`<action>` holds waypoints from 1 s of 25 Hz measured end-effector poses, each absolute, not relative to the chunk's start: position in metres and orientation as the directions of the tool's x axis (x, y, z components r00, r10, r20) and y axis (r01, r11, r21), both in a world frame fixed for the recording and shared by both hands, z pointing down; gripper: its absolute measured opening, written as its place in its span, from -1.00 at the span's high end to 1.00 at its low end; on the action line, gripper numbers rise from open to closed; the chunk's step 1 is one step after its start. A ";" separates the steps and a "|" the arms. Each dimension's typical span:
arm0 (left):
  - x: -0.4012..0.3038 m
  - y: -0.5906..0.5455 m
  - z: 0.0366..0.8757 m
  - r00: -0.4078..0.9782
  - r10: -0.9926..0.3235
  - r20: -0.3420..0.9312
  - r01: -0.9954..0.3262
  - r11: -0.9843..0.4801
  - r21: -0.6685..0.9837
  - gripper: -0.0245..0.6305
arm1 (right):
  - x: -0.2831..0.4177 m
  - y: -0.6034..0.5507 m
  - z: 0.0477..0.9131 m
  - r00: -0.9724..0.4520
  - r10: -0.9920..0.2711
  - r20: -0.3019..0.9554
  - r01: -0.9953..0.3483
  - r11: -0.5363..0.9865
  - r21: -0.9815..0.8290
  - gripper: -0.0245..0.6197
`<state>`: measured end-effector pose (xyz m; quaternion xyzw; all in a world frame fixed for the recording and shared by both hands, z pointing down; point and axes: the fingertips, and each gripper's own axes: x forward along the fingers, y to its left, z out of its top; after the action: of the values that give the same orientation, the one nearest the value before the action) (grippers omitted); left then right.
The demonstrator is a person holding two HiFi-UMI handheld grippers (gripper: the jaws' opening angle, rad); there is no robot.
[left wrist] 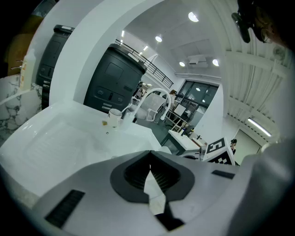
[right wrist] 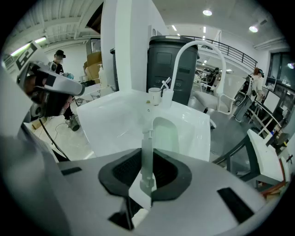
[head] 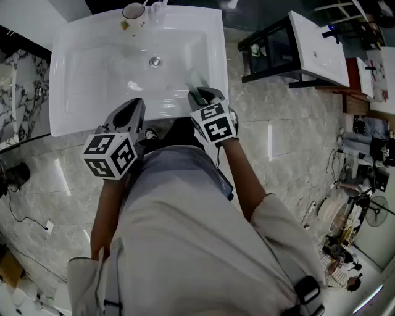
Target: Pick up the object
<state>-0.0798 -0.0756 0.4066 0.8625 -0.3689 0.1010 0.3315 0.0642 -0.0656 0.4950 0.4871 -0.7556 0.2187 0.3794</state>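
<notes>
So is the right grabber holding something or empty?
Holding. The right gripper is shut on the thin stem of a pale green tool that sticks out over the sink.

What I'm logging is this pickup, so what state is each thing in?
left gripper: shut, empty.
right gripper: shut on the pale green tool.
pale green tool: gripped by its stem, head out over the sink.
cup: upright at the sink's back edge.
faucet: no water seen running.
</notes>
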 end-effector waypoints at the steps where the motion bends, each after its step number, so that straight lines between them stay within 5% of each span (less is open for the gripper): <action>1: -0.081 -0.075 0.407 0.706 -0.571 0.419 -0.704 -0.506 0.498 0.93 | 0.064 -0.064 0.494 -0.236 -0.572 0.786 -0.902 0.430 0.042 0.71; 25: -0.099 -0.061 0.407 0.673 -0.604 0.427 -0.738 -0.507 0.445 0.93 | 0.052 -0.035 0.434 -0.317 -0.692 0.649 -0.931 0.357 -0.074 0.71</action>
<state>-0.0988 -0.0610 0.4074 0.8613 -0.3897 0.1085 0.3076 0.0517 -0.0348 0.4337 0.5204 -0.7796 0.2252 0.2658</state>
